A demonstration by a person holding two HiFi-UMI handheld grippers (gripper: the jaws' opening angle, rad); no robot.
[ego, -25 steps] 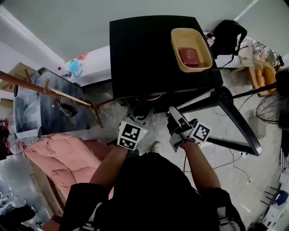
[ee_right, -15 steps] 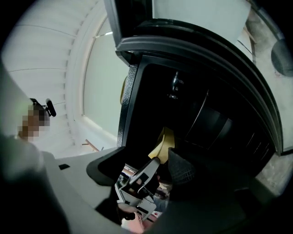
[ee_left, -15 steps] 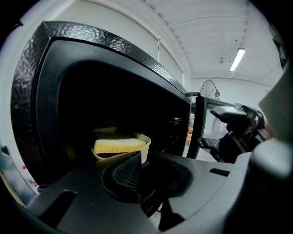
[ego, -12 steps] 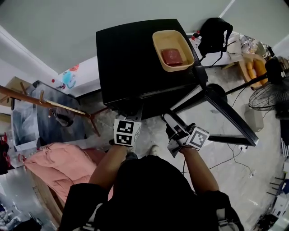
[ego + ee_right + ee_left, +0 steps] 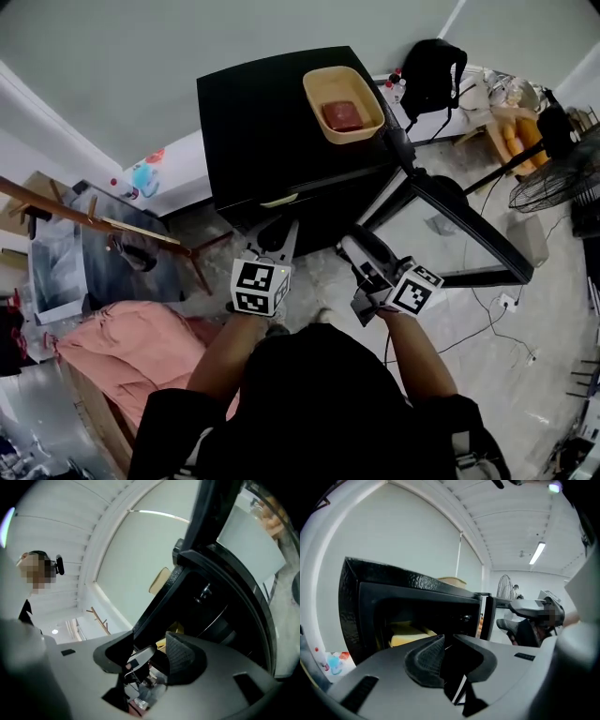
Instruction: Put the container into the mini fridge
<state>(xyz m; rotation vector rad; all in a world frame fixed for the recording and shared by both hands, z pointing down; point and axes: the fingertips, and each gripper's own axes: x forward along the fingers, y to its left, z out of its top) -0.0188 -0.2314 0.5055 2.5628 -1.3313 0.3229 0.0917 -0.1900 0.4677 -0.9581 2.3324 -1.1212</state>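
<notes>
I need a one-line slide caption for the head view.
Beige container atop the open black mini fridge; left gripper and right gripper in front.

1. A plain grey-green wall (image 5: 187,47) fills the top of the head view, meeting a pale marbled floor (image 5: 469,319)
2. A wooden coat rack (image 5: 94,217) leans over the floor's left edge, above what may be a pink quilt (image 5: 122,347)
3. A black backpack (image 5: 433,70) and a fan (image 5: 553,187) stand near the floor's right edge
4. A strip light (image 5: 537,553) glows on the white ribbed ceiling (image 5: 506,522)

Tan container (image 5: 354,134) atop mini fridge (image 5: 253,122) — black, door open
</notes>
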